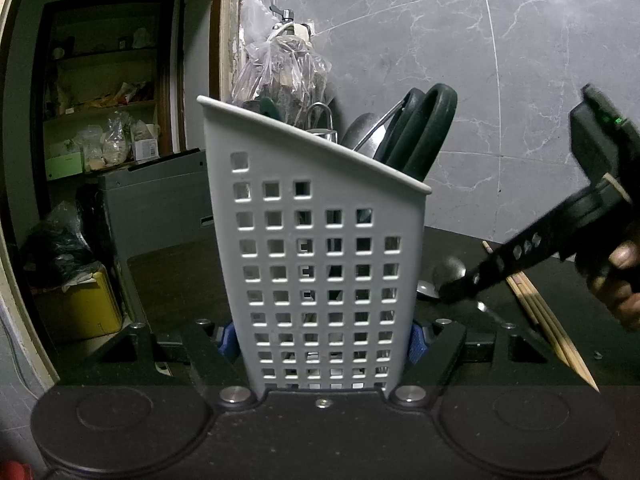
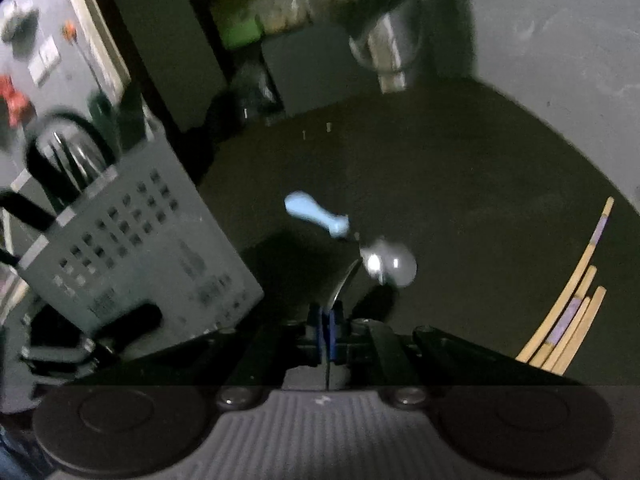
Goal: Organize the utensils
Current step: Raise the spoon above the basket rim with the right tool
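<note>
- The grey perforated holder (image 1: 320, 264) stands upright on the dark surface (image 1: 176, 276), clamped at its base by the left tool (image 1: 322, 338), and blocks the middle ground.
- Its slanted mouth is crowded: dark scissor handles (image 1: 420, 132) and metal utensils fill the low corner, with more room toward the tall side.
- To its right, the right tool (image 1: 452, 294) slants down across the gap, shut on a metal spoon (image 2: 386, 266).
- Beyond the spoon, a blue-handled utensil (image 2: 316, 216) lies in the path.
- Wooden chopsticks (image 2: 568, 312) line the right edge; the surface between them and the spoon is open.
- A marbled wall (image 1: 500, 60) closes off the back.
</note>
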Motion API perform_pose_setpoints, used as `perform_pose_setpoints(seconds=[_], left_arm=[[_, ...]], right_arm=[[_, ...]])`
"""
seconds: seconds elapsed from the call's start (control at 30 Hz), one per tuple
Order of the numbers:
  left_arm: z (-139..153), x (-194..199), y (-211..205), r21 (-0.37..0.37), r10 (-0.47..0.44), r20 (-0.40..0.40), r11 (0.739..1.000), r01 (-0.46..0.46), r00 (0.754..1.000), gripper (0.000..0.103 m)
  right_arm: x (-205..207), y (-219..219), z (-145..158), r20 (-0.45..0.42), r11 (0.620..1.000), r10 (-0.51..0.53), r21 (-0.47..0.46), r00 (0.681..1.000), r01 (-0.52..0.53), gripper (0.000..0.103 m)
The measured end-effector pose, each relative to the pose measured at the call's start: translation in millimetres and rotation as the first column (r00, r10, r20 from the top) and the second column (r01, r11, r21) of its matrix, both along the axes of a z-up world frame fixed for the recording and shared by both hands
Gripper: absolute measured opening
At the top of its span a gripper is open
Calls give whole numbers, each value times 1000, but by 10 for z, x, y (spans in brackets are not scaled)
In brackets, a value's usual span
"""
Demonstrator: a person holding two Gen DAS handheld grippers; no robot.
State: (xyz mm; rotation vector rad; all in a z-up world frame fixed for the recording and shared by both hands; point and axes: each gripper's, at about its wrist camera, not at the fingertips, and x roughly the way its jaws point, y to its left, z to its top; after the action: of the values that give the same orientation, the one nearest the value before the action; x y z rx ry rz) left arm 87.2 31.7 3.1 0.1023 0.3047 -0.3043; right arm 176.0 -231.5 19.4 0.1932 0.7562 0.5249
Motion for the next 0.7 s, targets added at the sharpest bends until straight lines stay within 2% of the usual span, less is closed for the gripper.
perform_pose_setpoints(seconds=[0.13, 0.3, 0.7], left_arm=[[4, -1, 0, 1, 1, 0, 1000, -1, 1000, 76], [4, -2, 0, 1, 2, 0, 1000, -2, 1000, 76], [4, -1, 2, 1, 1, 0, 1000, -1, 1000, 76]], right_arm=[[-127, -79, 121, 93, 998, -39, 52, 995, 34, 4], [-271, -115, 265, 203, 995, -82, 68, 976, 69, 4], [-462, -142, 920, 460, 984, -163, 139, 873, 111, 4]])
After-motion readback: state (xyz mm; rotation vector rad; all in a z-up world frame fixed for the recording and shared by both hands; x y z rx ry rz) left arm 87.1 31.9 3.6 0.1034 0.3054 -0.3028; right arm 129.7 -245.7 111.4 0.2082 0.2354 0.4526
